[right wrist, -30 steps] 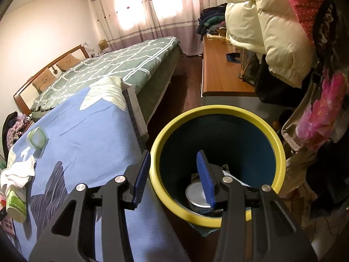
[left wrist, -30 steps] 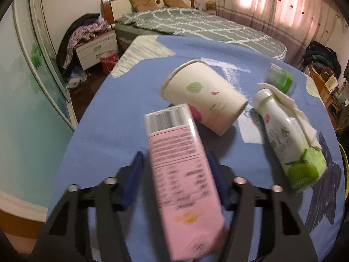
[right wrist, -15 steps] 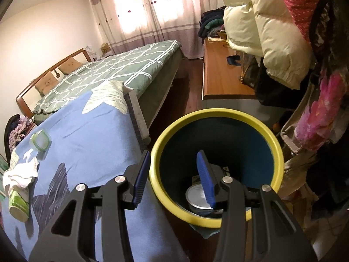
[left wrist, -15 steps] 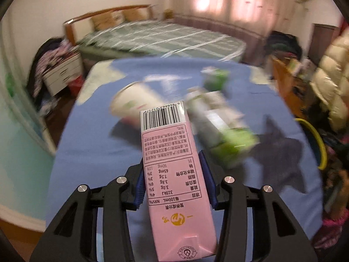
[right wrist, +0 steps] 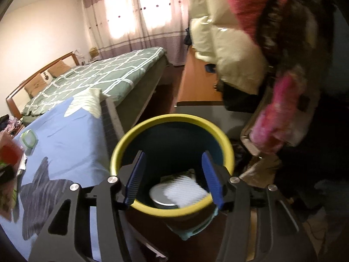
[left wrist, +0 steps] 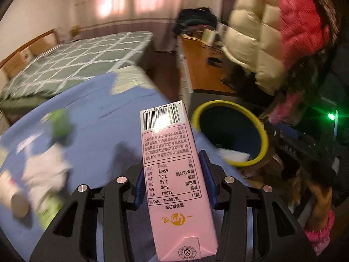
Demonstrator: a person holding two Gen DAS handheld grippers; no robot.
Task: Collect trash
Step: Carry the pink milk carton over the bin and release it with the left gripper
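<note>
**A:** What have you got in your left gripper (left wrist: pixel 174 181)?

**B:** You have its two blue pads pressed on the sides of a pink carton (left wrist: pixel 174 170), about halfway along it. The barcode end points away from you and the folded end sits close to the camera. The carton hangs over the right edge of the table (left wrist: pixel 104 118) with the blue cloth, just short of the bin (left wrist: pixel 260 131) with the yellow rim.

**A:** And your right gripper (right wrist: pixel 174 179)?

**B:** Your right one hangs over the mouth of the bin (right wrist: pixel 229 150), and its jaws are opening. Nothing is between them. Inside the bin, below the pads, lie a round lid (right wrist: pixel 159 196) and a white piece (right wrist: pixel 185 187), blurred.

**A:** What is left on the table?

**B:** From your left camera, toward the left edge: a paper cup (left wrist: pixel 13 196) on its side, a crumpled tissue (left wrist: pixel 45 168) and something green (left wrist: pixel 61 124), all smeared. From your right camera, a small clear tub with a green rim (right wrist: pixel 28 139) near the far edge.

**A:** And the bin?

**B:** It stands just off the table's right edge.
</note>
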